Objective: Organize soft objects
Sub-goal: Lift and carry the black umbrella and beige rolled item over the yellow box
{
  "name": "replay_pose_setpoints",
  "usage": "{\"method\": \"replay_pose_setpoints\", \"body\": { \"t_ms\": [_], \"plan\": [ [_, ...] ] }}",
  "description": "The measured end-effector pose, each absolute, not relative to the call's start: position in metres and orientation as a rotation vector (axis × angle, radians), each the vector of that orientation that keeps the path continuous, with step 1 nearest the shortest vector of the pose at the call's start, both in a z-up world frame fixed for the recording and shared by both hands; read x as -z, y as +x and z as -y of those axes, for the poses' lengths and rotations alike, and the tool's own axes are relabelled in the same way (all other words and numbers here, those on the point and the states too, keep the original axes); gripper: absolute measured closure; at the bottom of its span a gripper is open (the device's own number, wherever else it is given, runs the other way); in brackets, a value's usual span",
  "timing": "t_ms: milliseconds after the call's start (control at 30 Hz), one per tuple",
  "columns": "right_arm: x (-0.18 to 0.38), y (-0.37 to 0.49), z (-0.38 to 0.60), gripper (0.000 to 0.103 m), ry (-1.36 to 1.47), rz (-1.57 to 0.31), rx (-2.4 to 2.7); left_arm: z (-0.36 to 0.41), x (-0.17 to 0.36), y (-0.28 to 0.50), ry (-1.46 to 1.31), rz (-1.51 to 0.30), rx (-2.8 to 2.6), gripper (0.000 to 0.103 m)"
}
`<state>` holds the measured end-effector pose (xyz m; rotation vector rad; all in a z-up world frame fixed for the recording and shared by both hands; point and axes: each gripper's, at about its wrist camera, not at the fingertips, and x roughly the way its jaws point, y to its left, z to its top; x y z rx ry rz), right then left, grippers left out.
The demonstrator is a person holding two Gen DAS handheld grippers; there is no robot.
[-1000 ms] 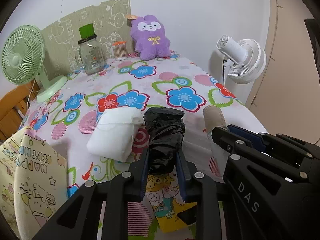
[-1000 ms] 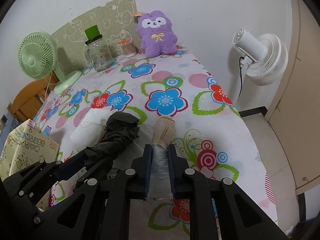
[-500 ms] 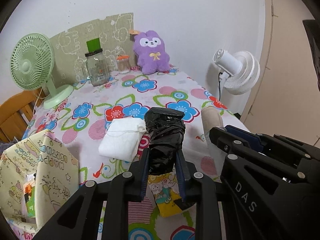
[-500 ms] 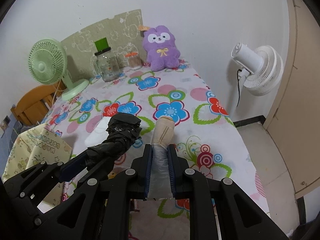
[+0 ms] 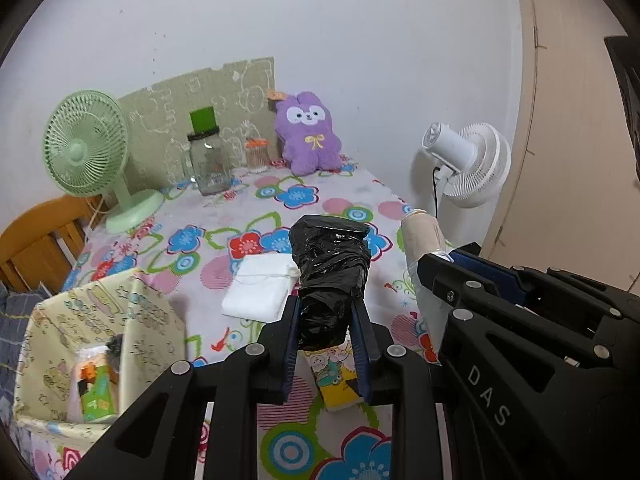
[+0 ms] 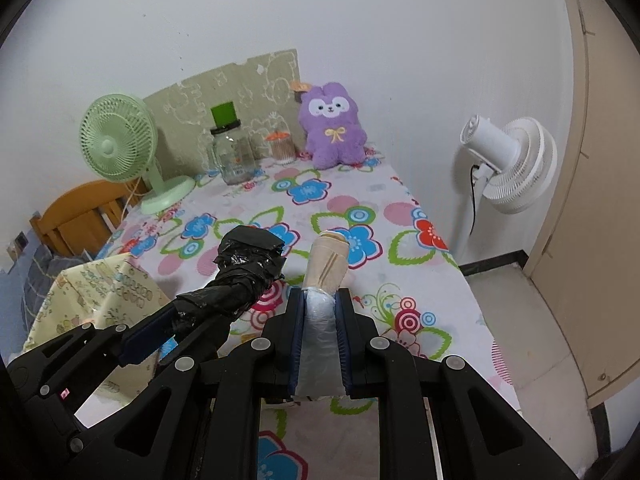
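— Any lettering readable?
— "DAS", in pale capitals on the black body of the right gripper (image 5: pixel 460 276), seen from the left wrist.
— Anything on the yellow fabric bin (image 5: pixel 52 344)?
— Printed words there, too blurred and turned to read.

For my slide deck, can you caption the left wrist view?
Left gripper clamps a black plastic-wrapped bundle above the floral tablecloth, right gripper alongside holding a beige roll.

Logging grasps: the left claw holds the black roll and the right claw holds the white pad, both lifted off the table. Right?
Not quite. The right claw holds a beige roll, per the right wrist view. The white pad lies on the table. The left claw does hold the black roll.
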<state>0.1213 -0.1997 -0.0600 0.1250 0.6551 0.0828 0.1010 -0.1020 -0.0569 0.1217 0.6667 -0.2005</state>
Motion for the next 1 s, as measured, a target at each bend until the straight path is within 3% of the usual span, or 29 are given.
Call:
{"method": "replay_pose_setpoints", "body": {
  "t_ms": [1000],
  "plan": [
    [0.000, 0.055, 0.143, 0.084, 0.078, -0.516, -0.156, 0.048, 0.003, 0.036, 0.137, -0.526, 0.132, 0.080]
  ]
}}
